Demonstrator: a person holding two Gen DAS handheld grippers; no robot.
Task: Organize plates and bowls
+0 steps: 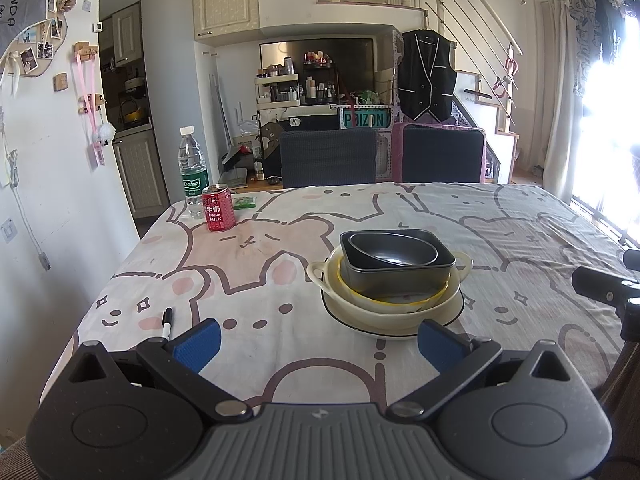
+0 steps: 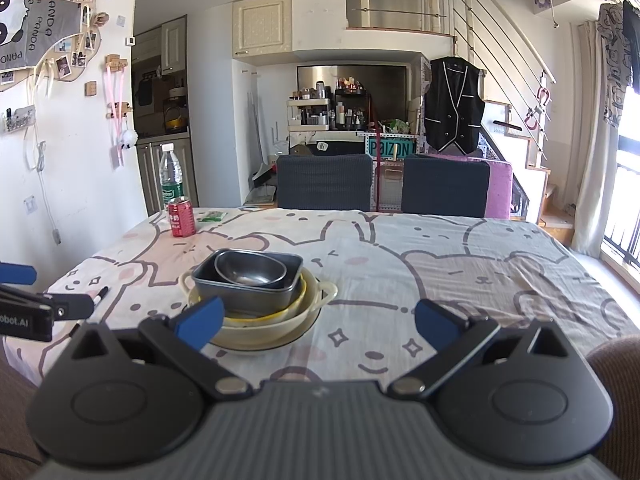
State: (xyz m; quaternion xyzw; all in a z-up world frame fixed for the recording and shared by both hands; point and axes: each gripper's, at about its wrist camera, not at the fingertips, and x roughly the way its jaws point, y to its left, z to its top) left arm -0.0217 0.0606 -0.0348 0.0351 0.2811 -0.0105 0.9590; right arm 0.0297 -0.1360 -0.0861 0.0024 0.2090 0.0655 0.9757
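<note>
A stack of dishes stands mid-table: a white plate at the bottom, a cream two-handled bowl, a yellow-rimmed bowl, a dark rectangular pan and an oval metal bowl on top. The stack also shows in the right wrist view, where the pan holds the metal bowl. My left gripper is open and empty, just short of the stack. My right gripper is open and empty, with the stack ahead of its left finger.
A red milk can, a water bottle and a green packet stand at the far left of the table. A black marker lies near the left edge. Two dark chairs stand behind the table.
</note>
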